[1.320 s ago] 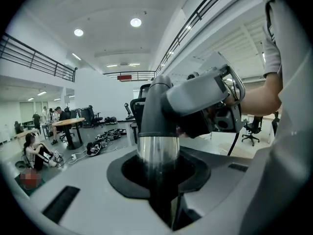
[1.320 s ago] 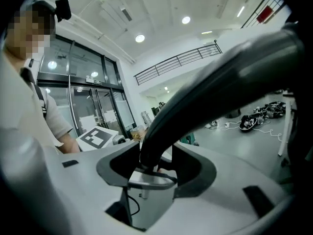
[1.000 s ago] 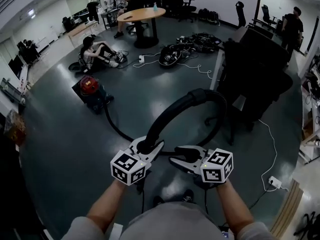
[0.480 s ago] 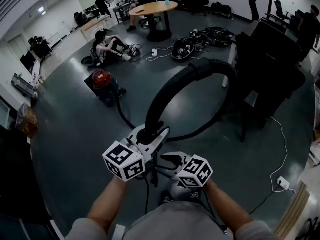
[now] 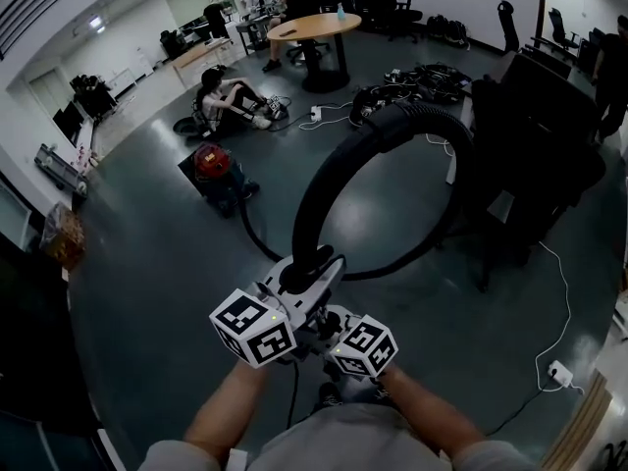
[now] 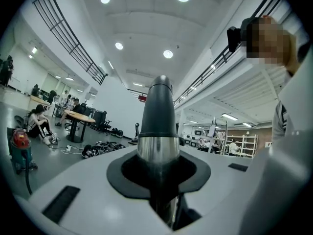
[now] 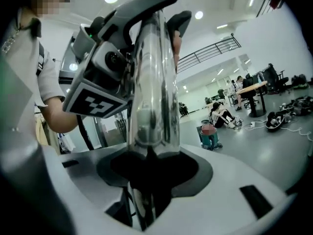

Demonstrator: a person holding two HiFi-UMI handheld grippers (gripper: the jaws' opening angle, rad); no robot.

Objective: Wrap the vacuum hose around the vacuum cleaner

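Note:
The red vacuum cleaner stands on the floor at the far left. Its black hose runs from it and arches up in a big loop to my left gripper. My left gripper is shut on the chrome tube just below the hose's dark cuff. My right gripper sits close under the left one, partly hidden by it. In the right gripper view the same chrome tube passes between the jaws of my right gripper, which stand wider than the tube.
A person sits on the floor just beyond the vacuum cleaner. Behind are a round table and a tangle of cables. A dark chair stands at the right, with a white power strip on the floor.
My left gripper has risen with the hose end, lifting the loop. My right gripper has moved left and down, from beside the left gripper to under it, around the tube.

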